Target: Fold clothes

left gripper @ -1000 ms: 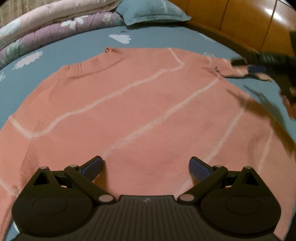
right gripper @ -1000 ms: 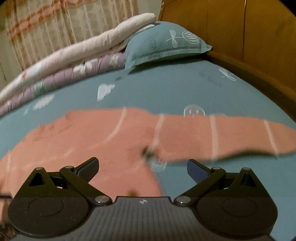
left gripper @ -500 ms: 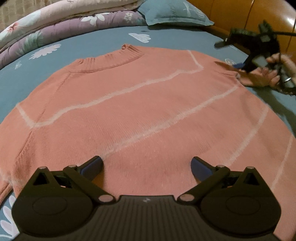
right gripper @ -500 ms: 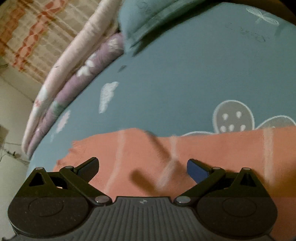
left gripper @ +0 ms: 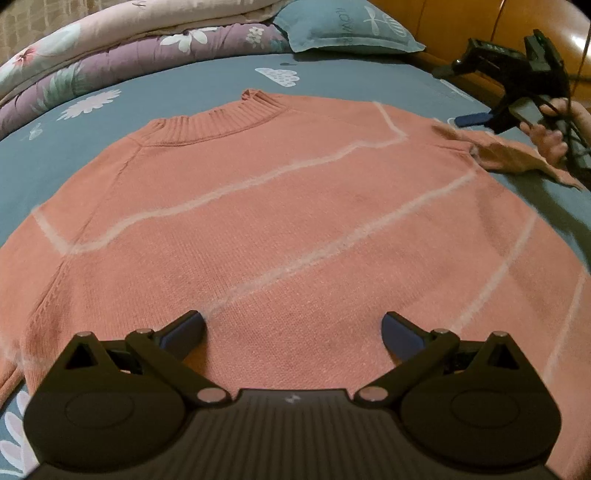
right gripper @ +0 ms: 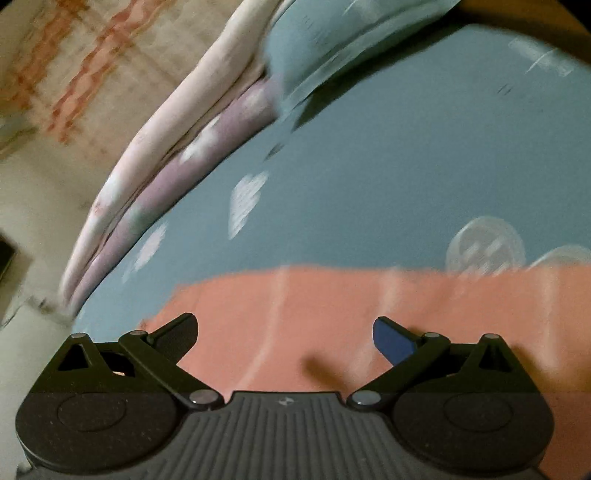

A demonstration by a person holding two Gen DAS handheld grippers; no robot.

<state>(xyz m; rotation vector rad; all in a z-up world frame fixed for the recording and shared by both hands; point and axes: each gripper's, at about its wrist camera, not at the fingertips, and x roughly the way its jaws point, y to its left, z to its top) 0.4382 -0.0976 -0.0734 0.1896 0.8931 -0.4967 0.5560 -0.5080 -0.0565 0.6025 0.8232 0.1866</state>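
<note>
Salmon-pink knit filled the left wrist view: a sweater (left gripper: 280,221) with pale stripes lay flat, front up, on the blue patterned bed (left gripper: 207,79), its ribbed collar (left gripper: 218,122) toward 12 o'clock. The left hand-held gripper (left gripper: 291,332) hovered low over the hem at 6 o'clock, its jaws spread wide with only knit between them. At 2 o'clock the sleeve (left gripper: 517,158) ran out sideways, and above it a hand (left gripper: 554,129) held the right hand-held gripper (left gripper: 474,119), one blue fingertip showing just above the cloth. In the blurred, tilted right wrist view that gripper (right gripper: 284,332) was likewise spread, empty, with the pink sleeve (right gripper: 332,314) running across below it from 9 to 3 o'clock. Folded quilts (left gripper: 110,51) and a blue pillow (left gripper: 351,29) lay at the head of the bed, around 12 o'clock.
</note>
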